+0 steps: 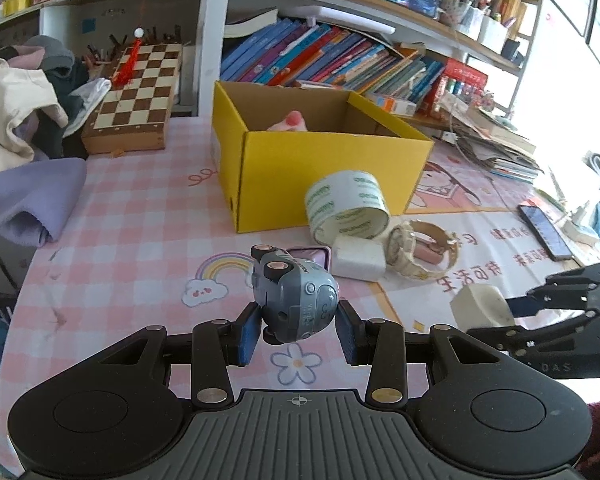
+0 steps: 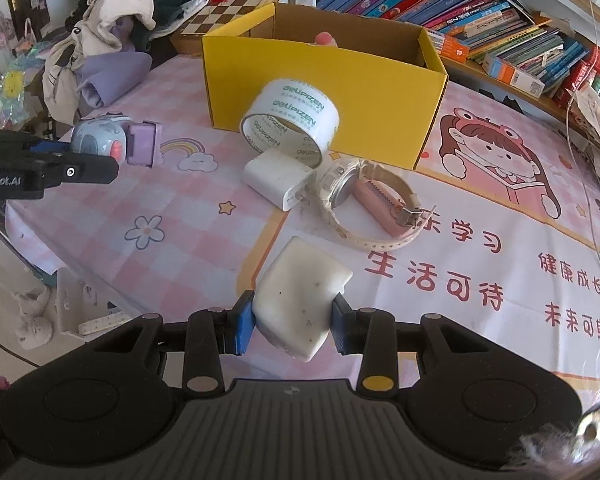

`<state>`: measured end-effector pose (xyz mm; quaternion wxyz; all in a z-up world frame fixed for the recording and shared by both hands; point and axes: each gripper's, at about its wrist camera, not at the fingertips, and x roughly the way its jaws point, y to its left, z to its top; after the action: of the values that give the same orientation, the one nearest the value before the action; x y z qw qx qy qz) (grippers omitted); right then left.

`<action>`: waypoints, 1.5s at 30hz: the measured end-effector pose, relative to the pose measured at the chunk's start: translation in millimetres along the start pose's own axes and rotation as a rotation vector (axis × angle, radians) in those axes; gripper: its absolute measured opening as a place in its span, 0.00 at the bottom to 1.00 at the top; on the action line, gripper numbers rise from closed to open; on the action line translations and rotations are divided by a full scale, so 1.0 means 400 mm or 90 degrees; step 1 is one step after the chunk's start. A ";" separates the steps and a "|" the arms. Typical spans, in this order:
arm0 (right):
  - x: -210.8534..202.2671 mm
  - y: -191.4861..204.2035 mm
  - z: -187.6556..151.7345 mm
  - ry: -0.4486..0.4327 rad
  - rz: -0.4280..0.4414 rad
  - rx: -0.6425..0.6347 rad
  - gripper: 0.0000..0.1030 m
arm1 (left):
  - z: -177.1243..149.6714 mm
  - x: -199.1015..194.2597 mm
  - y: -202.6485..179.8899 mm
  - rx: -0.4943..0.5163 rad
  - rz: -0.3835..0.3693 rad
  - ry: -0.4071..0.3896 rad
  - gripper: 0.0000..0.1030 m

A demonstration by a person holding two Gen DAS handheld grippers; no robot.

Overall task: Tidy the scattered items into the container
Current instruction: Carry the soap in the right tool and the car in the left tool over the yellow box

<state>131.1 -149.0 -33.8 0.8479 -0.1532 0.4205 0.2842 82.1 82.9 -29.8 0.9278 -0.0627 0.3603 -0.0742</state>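
Far left of the pink checked tablecloth [image 1: 132,216]: a heap of cream, grey and lilac clothing [image 1: 24,120], with a brown-and-cream wooden chessboard box [image 1: 136,100] just beside it.

The left gripper [image 1: 298,330] has its 2 blue pads set either side of a small grey-blue toy car with copper-coloured wheels [image 1: 296,292], which is tipped up on end. In the left wrist view the left pad touches the toy; a narrow gap shows at the right pad, so a firm clamp cannot be confirmed. In the right wrist view the same toy [image 2: 98,138] sits at the tip of that gripper, touching a small lilac square case [image 2: 142,144].

Centre: an open yellow cardboard box [image 1: 319,168] stands on the cloth with 1 pink-and-white soft item [image 1: 292,122] inside. A white roll of printed packing tape [image 2: 290,120] leans on its edge against the box's front wall. Touching the roll is a white square plug charger [image 2: 278,178], and just beside that lies a cream wristwatch with a perforated strap [image 2: 363,204], its loop around a pink serrated clip-like object [image 2: 383,206].

The right gripper [image 2: 294,322] is clamped on a cream, speckled, rounded block of soap-like material [image 2: 303,296], held above the cloth, well apart from the box.

Far right: a dark phone [image 1: 543,232] lies flat near the table edge; shelves of coloured books [image 1: 319,56] stand behind.
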 end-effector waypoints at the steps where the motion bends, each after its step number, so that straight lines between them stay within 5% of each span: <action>1: -0.003 0.003 0.000 0.000 0.000 -0.001 0.35 | -0.002 -0.002 -0.003 0.001 -0.006 0.001 0.38; 27: -0.066 -0.048 0.089 -0.022 0.013 -0.025 0.35 | 0.084 -0.021 -0.078 0.003 -0.100 -0.055 0.38; 45: -0.040 -0.213 0.356 -0.124 0.039 -0.117 0.35 | 0.303 0.053 -0.092 0.016 -0.042 -0.142 0.38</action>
<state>264.3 -151.0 66.2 0.8580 -0.1891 0.3127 0.3608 176.3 50.4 51.5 0.9599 -0.0712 0.2514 -0.1020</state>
